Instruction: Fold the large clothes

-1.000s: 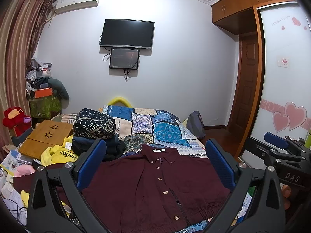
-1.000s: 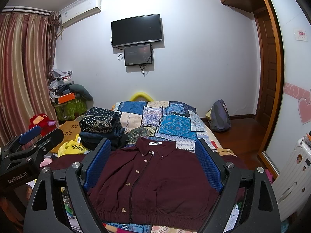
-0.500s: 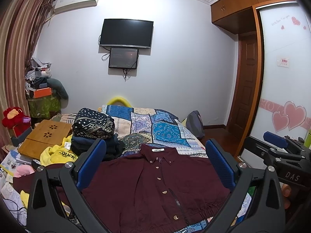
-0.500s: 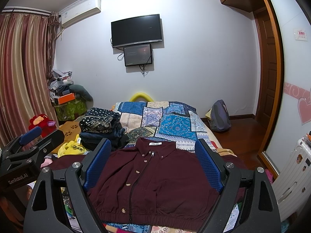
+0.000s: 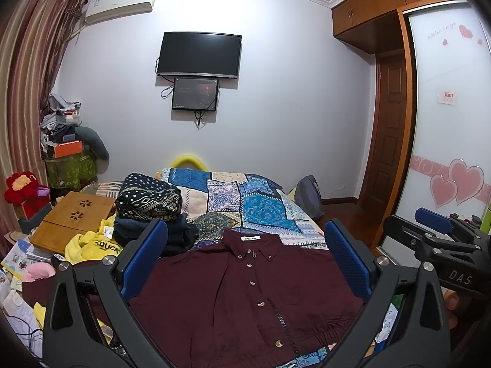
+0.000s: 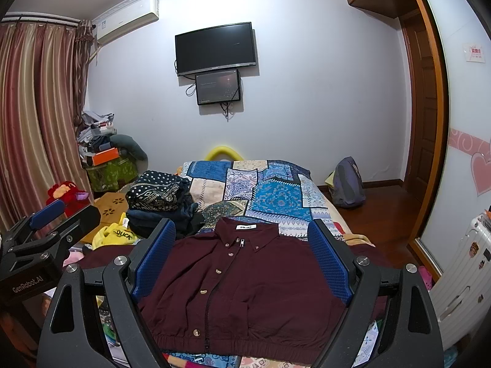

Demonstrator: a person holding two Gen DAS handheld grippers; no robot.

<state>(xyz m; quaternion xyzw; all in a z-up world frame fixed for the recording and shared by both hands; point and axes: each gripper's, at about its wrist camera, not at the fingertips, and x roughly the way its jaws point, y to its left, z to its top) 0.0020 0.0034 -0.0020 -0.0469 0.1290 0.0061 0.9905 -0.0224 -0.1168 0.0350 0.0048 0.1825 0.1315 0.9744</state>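
Observation:
A dark maroon button-up jacket (image 5: 245,288) lies flat, front up, collar away from me, on the patchwork bedspread (image 5: 260,205). It also shows in the right wrist view (image 6: 245,285). My left gripper (image 5: 245,257) is open and empty, held above the jacket's near half. My right gripper (image 6: 242,254) is open and empty, also above the jacket. The right gripper's body (image 5: 435,245) shows at the right of the left wrist view, and the left gripper's body (image 6: 43,248) at the left of the right wrist view.
A stack of folded dark and patterned clothes (image 5: 150,208) sits left of the jacket's collar. A yellow garment (image 5: 92,245), a wooden lap table (image 5: 73,217) and loose papers lie further left. A backpack (image 6: 346,184) stands on the floor. A white suitcase (image 6: 460,270) is at right.

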